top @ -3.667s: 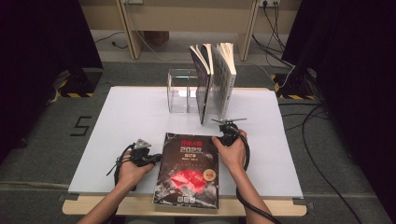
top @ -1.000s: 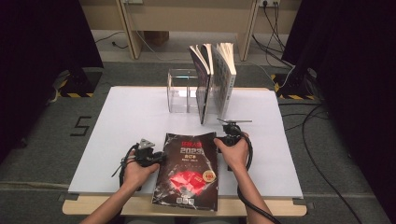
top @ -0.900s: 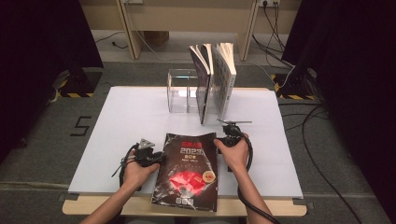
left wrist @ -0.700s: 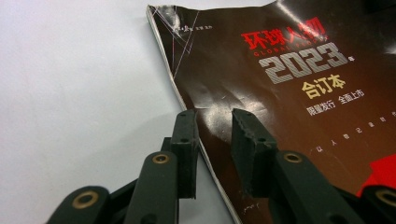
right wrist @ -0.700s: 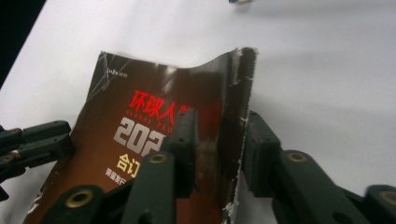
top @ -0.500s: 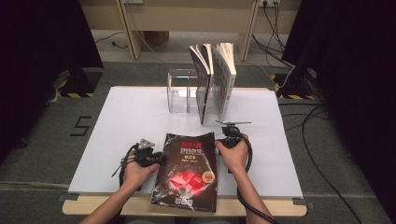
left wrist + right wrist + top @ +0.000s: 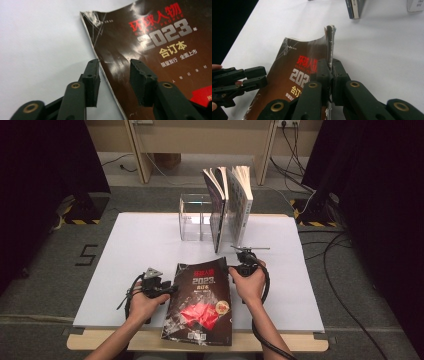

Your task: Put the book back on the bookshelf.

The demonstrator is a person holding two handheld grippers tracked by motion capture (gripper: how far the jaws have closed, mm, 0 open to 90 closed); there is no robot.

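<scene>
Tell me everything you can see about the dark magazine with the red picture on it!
The magazine is a thick, glossy paperback with a dark brown-black cover, red Chinese title letters, a big silver "2023", yellow and white print and a red picture lower down. It lies cover-up on the white table near the front edge. Its corners look creased and worn. The right gripper is shut on its right edge, lifting and curling that side upward. The left gripper has just been opening; its fingers straddle the left edge without pressing it.

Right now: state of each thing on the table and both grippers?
magazine: flat on the table, right edge lifted
right gripper: fingers shut on magazine's right edge
left gripper: just opening, fingers straddle the left edge without pressing
clear box: upright, looks empty
two books: standing upright beside the box
</scene>
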